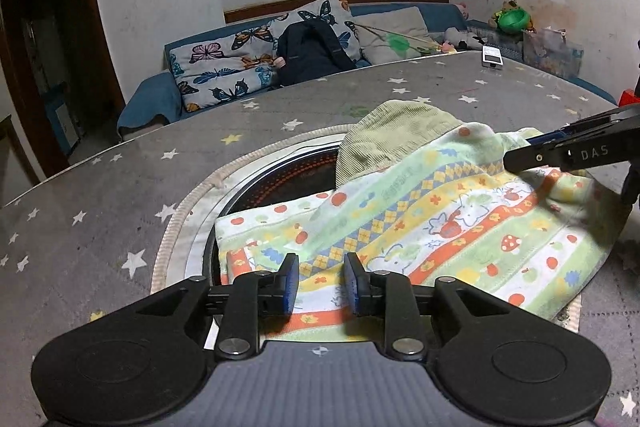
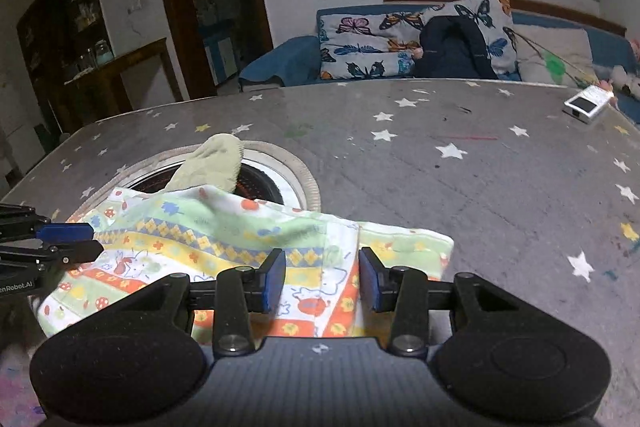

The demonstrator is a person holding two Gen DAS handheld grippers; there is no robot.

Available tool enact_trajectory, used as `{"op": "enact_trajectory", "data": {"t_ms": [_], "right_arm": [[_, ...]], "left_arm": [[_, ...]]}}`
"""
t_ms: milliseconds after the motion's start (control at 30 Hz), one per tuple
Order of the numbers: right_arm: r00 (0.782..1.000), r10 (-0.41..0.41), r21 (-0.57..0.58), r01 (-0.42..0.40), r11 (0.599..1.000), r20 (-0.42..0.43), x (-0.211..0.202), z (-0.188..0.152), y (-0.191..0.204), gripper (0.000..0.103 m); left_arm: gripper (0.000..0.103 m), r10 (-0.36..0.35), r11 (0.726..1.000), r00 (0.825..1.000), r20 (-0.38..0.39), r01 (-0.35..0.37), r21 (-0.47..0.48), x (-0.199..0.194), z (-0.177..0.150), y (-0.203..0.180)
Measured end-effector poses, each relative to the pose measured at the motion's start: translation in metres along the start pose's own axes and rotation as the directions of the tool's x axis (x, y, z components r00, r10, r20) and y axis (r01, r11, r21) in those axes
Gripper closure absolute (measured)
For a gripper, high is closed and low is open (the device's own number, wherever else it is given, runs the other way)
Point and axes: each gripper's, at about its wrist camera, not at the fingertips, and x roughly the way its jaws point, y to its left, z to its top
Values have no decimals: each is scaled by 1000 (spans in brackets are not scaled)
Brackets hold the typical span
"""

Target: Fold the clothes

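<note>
A patterned cloth (image 1: 420, 223) with green, yellow and orange stripes, rabbits and mushrooms lies rumpled on the table, partly over a round burner recess (image 1: 280, 179). A pale green corduroy piece (image 1: 396, 139) lies under its far edge. My left gripper (image 1: 320, 285) is open, its jaws just above the cloth's near edge. My right gripper (image 2: 322, 281) is open over the cloth (image 2: 240, 239) near a folded corner; it also shows in the left wrist view (image 1: 520, 157) at the cloth's right side. The left gripper (image 2: 84, 239) shows at the left edge of the right wrist view.
The table has a grey star-patterned cover (image 2: 460, 163). A small white device (image 2: 586, 103) lies at the far right of it. Behind the table stands a blue sofa with butterfly cushions (image 1: 224, 67) and a dark backpack (image 1: 312, 51). A green toy (image 1: 512, 17) sits at the back right.
</note>
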Motion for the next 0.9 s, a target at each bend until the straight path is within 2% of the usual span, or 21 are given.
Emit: {"op": "enact_trajectory", "data": {"t_ms": [33,67,100,167,233,300,400,500,567,733,800,900], "right_arm": [[1000,2,0,-2,1000,0,0,0,1,79],[1000,5,3,-5,1000,0,-1,0,1,83],[1000,0,3,0,1000,5,-3,0,1,95],[999,-21,5,21,1000,26,-9,2,1,97],[996,-64,-4,64,998,64,-21,4,1,97],[993,-97,-17,99,995,64,-23,5,-1,97],[992,-126,-32,126,991,15,-13,2,-2,95],[990,-139,-14,139,990,21,-11,1,-2,87],[987,-148,-12,149,989,56,-16,3,0,85],[986,-60,-54,69,996,155,-34,12,20,79],[989,13,-69,-3,998,148,-32,13,30,77],[992,83,-80,-76,994,94,-14,11,42,77]], "left_arm": [[74,3,1000,1000,0,-3,-2,0,0,0],[74,5,1000,1000,0,-5,-3,0,0,1],[74,7,1000,1000,0,-7,-4,0,-1,1],[73,13,1000,1000,1,-13,-5,0,-1,2],[68,17,1000,1000,1,-17,-8,0,-1,3],[59,29,999,1000,2,-29,-13,1,-1,5],[59,26,999,1000,-3,-26,-21,0,0,9],[59,36,999,999,0,-36,-26,-2,1,14],[59,34,999,999,7,-33,-43,-4,3,16],[59,26,999,999,39,-25,-31,-4,5,10],[60,22,1000,999,28,-21,-21,1,5,7],[60,60,998,998,16,-60,6,10,3,5]]}}
